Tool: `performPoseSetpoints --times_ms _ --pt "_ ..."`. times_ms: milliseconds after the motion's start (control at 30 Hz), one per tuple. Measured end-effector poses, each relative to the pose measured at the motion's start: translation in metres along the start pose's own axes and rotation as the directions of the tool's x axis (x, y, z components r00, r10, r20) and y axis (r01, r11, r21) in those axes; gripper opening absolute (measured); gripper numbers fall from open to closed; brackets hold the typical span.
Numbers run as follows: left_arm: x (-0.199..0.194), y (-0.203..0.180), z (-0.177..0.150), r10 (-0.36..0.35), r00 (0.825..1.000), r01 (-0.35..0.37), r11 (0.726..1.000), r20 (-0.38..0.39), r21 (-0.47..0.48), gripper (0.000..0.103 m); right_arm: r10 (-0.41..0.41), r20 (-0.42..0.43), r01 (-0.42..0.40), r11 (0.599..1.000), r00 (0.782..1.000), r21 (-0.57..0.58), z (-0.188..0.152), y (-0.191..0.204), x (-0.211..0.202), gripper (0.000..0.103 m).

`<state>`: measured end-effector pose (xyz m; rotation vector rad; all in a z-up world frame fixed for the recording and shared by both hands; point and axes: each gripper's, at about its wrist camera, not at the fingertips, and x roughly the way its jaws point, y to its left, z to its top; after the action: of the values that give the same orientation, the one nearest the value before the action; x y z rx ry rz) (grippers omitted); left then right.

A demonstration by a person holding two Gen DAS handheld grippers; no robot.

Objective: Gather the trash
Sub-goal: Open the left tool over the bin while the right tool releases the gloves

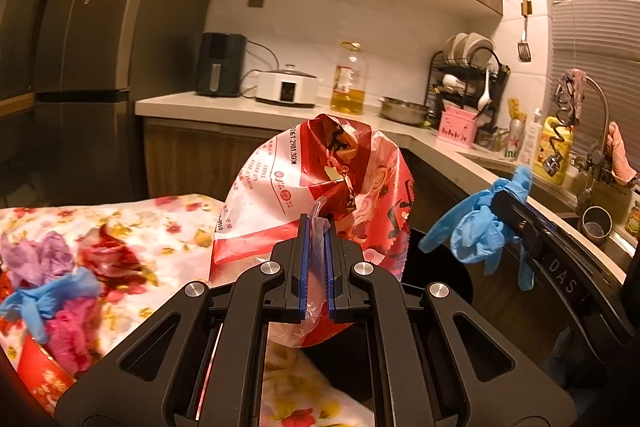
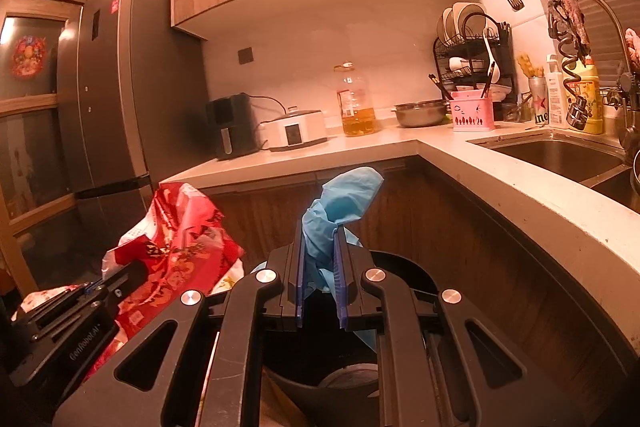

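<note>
My left gripper (image 1: 317,227) is shut on a crumpled red and white plastic snack bag (image 1: 320,187) and holds it up over the edge of a black trash bin (image 1: 440,267). The bag also shows in the right wrist view (image 2: 176,247). My right gripper (image 2: 319,239) is shut on blue disposable gloves (image 2: 340,203) and holds them above the black bin (image 2: 360,359). In the left wrist view the right gripper (image 1: 500,203) and its blue gloves (image 1: 476,231) hang to the right of the bag. More trash lies on the floral tablecloth (image 1: 160,227): a blue glove (image 1: 48,295) and purple and pink scraps (image 1: 44,255).
A kitchen counter (image 2: 360,147) wraps around the bin on the far and right sides, with an oil bottle (image 2: 356,103), cooker, air fryer, steel bowl and dish rack on it. A sink (image 2: 560,155) is at the right. A fridge (image 2: 120,87) stands at the left.
</note>
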<state>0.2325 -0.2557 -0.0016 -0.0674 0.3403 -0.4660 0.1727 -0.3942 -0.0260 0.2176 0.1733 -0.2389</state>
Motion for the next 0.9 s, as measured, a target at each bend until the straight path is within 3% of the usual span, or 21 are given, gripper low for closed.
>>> performPoseSetpoints --times_ms 900 --pt "0.056 -0.016 -0.013 -0.058 0.995 0.058 0.998 -0.081 -0.002 0.006 -0.02 -0.052 0.02 1.0 0.998 0.002 -0.006 -0.012 0.034 0.014"
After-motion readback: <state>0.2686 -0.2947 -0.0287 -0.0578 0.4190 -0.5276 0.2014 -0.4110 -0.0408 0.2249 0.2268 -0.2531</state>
